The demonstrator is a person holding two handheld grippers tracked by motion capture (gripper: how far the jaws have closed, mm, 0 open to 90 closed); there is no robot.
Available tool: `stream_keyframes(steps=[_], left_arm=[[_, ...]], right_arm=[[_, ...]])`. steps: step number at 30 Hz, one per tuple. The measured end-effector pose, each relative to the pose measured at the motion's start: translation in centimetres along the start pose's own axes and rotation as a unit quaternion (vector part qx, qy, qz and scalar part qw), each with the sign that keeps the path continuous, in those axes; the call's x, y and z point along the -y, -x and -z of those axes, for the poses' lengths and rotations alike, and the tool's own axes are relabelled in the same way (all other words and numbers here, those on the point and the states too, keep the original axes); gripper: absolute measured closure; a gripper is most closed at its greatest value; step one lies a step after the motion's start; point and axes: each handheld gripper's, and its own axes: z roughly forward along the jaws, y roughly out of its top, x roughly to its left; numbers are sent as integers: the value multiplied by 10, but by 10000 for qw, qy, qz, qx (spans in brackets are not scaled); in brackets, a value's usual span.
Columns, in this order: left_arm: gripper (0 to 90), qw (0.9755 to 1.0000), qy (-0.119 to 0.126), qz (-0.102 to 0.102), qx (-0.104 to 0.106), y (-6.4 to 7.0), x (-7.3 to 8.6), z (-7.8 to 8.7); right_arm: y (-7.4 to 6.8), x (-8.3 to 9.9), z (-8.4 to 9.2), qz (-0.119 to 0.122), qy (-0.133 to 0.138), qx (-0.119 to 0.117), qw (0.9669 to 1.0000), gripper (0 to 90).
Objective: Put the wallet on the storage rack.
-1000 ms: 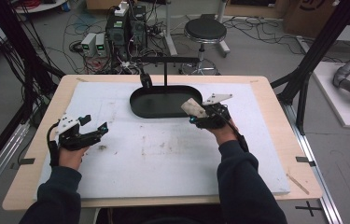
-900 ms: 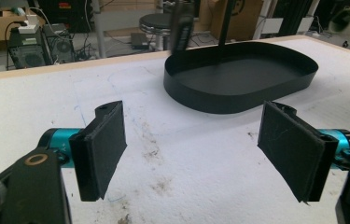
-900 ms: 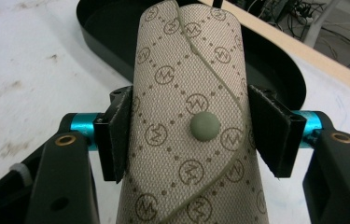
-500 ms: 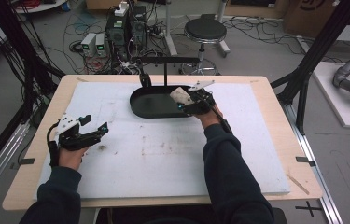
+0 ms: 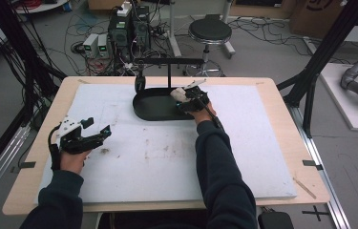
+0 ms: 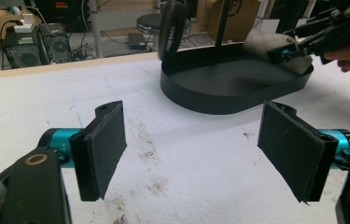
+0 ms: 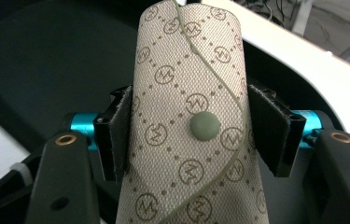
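Right gripper (image 5: 182, 98) has carried beige patterned pouch (image 7: 191, 121) leftward over black tray (image 5: 153, 110) since earlier frame; jaws clamp pouch across middle; fabric looks soft, light, squashable, so mid-body hold by snap button suits; left gripper (image 5: 98, 135) idle, jaws apart, empty.

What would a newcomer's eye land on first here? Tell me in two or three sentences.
First, the patterned beige pouch with its green snap, clamped in the right gripper over the black oval tray at the table's far middle. Next, the left gripper, jaws wide and empty, resting at the near left above the stained white mat.
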Motion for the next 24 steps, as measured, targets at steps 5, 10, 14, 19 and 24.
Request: stream_keyframes(steps=[5, 10, 14, 19, 24], left_arm=[[232, 10000, -6, 8, 17, 1, 0, -1], [232, 10000, -20, -24, 26, 2, 1, -1], [232, 10000, -15, -19, 34, 2, 1, -1], [232, 10000, -12, -8, 61, 2, 1, -1], [232, 10000, 5, 28, 64, 2, 1, -2]], right_arm=[[-1, 6, -13, -170, -121, 38, 9998, 351], [-3, 5, -10, -299, 16, 50, 9995, 300], [-4, 2, 4, -155, 121, -74, 9998, 301], [2, 12, 33, -221, 93, -497, 9985, 294], [6, 37, 73, -9, 181, -390, 9991, 234]])
